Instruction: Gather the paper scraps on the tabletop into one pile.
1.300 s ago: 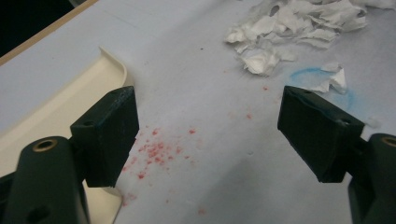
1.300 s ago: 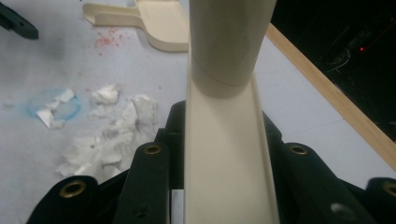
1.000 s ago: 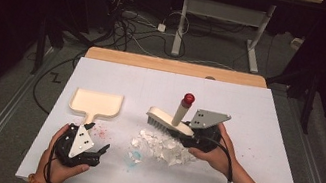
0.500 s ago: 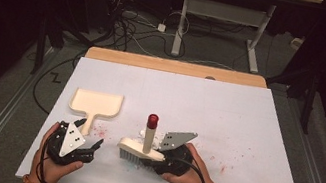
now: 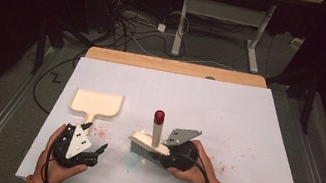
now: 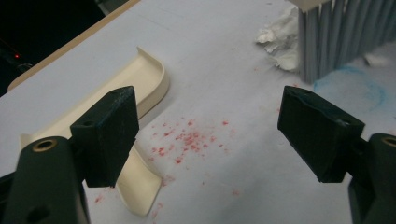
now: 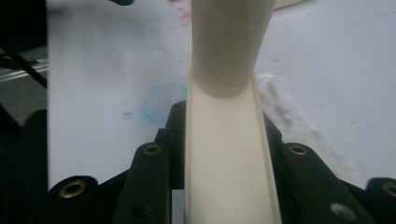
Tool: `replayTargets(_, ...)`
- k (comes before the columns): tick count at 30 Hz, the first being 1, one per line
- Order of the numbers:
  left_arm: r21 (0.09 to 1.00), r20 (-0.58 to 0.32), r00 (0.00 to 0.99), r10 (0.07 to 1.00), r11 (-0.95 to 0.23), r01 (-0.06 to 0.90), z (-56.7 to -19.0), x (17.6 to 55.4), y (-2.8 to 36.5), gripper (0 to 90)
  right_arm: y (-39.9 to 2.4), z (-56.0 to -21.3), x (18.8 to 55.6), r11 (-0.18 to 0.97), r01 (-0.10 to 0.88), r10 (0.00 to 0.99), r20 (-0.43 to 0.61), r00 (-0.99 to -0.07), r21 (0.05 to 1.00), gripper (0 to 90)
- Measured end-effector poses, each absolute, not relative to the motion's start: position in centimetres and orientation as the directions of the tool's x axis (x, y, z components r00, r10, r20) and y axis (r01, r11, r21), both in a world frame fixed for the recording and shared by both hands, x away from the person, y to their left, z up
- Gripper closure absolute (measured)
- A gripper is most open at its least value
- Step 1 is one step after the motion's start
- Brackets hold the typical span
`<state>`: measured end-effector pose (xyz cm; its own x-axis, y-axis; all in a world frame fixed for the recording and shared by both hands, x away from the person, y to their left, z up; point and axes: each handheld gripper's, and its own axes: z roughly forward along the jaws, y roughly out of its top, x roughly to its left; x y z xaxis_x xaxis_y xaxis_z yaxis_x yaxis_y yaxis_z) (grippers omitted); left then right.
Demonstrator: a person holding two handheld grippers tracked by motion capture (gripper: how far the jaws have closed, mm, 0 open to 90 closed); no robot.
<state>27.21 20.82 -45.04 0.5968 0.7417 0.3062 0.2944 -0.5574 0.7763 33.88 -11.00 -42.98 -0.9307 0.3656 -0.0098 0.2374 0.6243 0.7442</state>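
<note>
Bright table, dark surroundings, blurred close-ups

No text, label, brand name, number or sign can be read anywhere in these views. The brush, the dustpan and the white table sheet carry plain surfaces with no print. The grey plates on the two grippers bear only small dark holes, not characters.
</note>
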Motion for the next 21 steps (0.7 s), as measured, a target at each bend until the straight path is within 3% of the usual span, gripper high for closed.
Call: replayTargets(21, 0.753, 0.292, 0.627, 0.723, -0.577, 0.316, -45.6, 27.5, 20.2, 19.9, -17.3, -37.8, 34.5, 0.484, 0.235, 0.476, -0.029, -0.879, 0.843, 67.6)
